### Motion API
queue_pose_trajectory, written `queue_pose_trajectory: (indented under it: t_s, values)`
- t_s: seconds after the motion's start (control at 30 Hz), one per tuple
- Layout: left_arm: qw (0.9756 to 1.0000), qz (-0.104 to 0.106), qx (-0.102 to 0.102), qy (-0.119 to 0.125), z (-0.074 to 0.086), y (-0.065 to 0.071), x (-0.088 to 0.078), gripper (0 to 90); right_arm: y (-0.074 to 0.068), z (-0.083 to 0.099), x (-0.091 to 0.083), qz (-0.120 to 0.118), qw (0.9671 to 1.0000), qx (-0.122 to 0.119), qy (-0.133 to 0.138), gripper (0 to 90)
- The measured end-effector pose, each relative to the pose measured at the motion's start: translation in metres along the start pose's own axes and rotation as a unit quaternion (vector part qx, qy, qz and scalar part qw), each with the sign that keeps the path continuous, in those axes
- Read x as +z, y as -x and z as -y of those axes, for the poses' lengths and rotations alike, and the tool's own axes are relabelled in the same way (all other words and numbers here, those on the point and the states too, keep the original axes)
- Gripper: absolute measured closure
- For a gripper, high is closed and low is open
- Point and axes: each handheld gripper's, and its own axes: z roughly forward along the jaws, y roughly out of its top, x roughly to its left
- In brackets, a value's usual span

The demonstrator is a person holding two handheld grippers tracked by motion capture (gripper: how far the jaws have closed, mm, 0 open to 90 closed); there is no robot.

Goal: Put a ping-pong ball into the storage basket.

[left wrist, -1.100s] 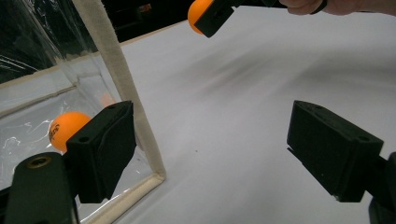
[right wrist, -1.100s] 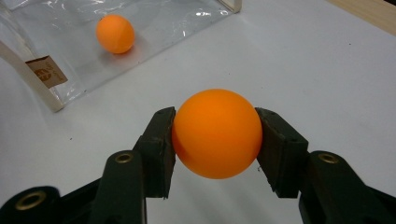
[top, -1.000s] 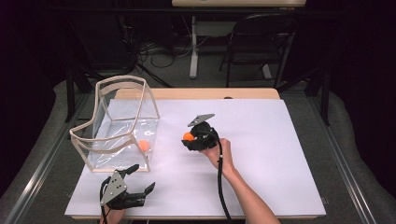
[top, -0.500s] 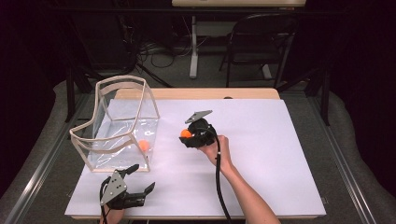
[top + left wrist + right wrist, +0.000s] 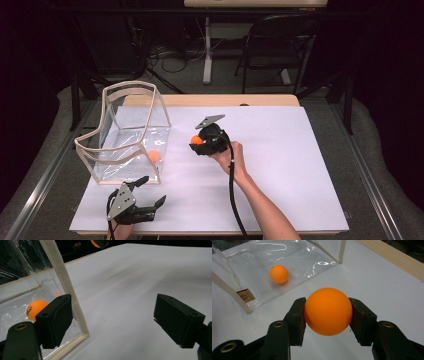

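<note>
My right gripper was clamped on the orange ball, frame centre, short of the clear bag at left. Left gripper sat open, holding nothing. Risk: the smooth ball squirts out, or clips the bag's rim.

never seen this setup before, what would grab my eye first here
The bright orange ball, pinched between the black fingers of the right gripper over the middle of the white table. Next, the clear bag with pale trim standing at the table's left, a second orange ball lying inside it. The left gripper sits open near the table's front edge, beside the bag.
</note>
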Motion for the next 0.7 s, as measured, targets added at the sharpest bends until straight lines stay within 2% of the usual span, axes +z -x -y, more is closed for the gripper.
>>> queue_pose_trajectory:
  t_s: [0.7]
  values:
    - [1.0, 0.0, -0.002, 0.002, 0.0, 0.0, 0.0, 15.7, -0.006, -0.025, -0.002, -0.005, 0.9998, -0.018, 0.007, 50.6]
